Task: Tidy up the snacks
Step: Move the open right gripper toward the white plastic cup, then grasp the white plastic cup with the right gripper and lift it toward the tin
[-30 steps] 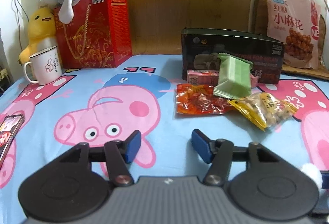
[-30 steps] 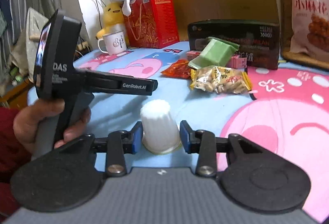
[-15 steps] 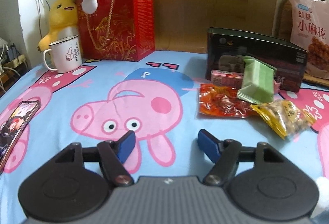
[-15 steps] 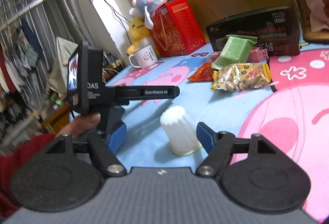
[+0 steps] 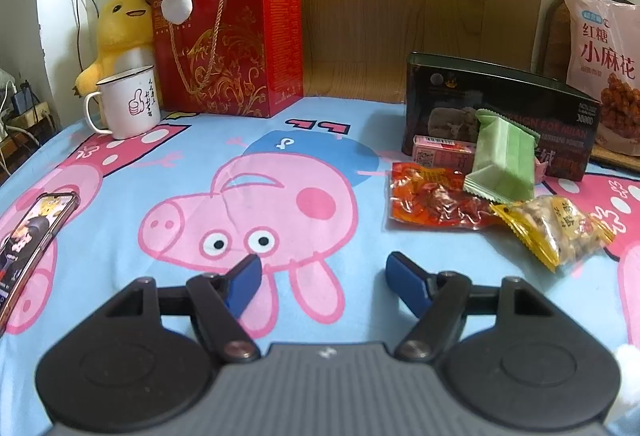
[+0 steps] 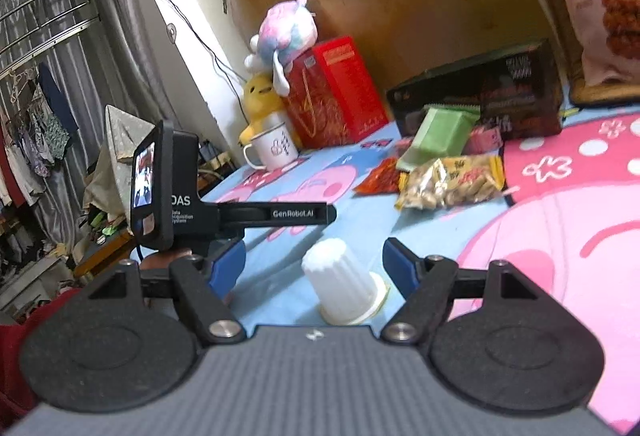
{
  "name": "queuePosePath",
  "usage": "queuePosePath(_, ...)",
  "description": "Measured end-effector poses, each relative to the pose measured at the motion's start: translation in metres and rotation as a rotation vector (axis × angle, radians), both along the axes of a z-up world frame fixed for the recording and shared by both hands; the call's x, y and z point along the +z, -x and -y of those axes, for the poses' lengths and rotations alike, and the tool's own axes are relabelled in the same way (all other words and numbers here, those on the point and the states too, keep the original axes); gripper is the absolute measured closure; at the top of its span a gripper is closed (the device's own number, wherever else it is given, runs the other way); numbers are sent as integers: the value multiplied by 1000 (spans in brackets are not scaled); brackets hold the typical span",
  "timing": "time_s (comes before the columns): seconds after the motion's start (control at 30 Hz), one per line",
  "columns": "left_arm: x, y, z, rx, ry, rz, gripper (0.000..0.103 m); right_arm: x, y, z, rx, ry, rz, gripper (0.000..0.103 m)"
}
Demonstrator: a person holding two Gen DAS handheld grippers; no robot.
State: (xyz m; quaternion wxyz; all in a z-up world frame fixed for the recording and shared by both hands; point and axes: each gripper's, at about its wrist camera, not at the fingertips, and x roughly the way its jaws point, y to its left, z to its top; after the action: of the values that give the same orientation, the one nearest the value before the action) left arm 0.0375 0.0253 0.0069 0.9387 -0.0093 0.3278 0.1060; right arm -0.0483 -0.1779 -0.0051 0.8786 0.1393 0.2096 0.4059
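A cluster of snacks lies on the Peppa Pig sheet in front of a dark box (image 5: pixel 496 107): a red packet (image 5: pixel 432 201), a green packet (image 5: pixel 504 159), a yellow nut packet (image 5: pixel 556 228) and a small pink box (image 5: pixel 440 151). My left gripper (image 5: pixel 322 282) is open and empty, low over the sheet, left of the snacks. My right gripper (image 6: pixel 314 270) is open, its jaws apart on either side of a white ribbed jelly cup (image 6: pixel 342 284) standing upside down on the sheet. The snacks also show in the right wrist view, with the yellow packet (image 6: pixel 452 183) nearest.
A red gift box (image 5: pixel 236 47) with a plush toy on top, a yellow duck plush (image 5: pixel 118 31) and a white mug (image 5: pixel 130 101) stand at the back left. A phone (image 5: pixel 32 232) lies at the left edge. A large pink snack bag (image 5: pixel 604 63) leans at the back right.
My right gripper has opened and let go of the white cup, which now stands free. The right view has tilted. My left gripper has shifted left and opened wider.
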Motion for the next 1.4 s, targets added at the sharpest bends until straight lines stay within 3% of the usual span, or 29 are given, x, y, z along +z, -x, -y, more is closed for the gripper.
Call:
queuePosePath(0.27, 0, 1, 3, -5, -15, -1, 31, 1, -1, -4, -39, 31, 20, 28)
queuePosePath(0.47, 0, 1, 4, -7, -25, -1, 31, 4, 7, -6, -113, 55, 63, 39)
queuePosePath(0.67, 0, 1, 6, -10, -41, 1, 31, 14, 1, -29, -90, 109, 79, 47)
queuePosePath(0.73, 0, 1, 4, -12, -31, 0, 31, 15, -1, -40, -103, 195, 109, 58)
queuePosePath(0.8, 0, 1, 3, -12, -24, 0, 31, 11, -5, -43, -116, 250, 101, 79)
queuePosePath(1.07, 0, 1, 2, -16, -8, -1, 31, 8, 8, -5, -166, 158, 19, 80)
queuePosePath(1.13, 0, 0, 3, -17, -6, -2, 30, 4, 10, -3, -195, 204, -8, 87)
queuePosePath(1.27, 0, 0, 1, -21, 5, -3, 29, -4, 15, 4, -195, 210, -42, 87)
queuePosePath(1.4, 2, 8, -7, -91, 91, 11, 25, 3, 17, 5, -180, 213, -20, 82)
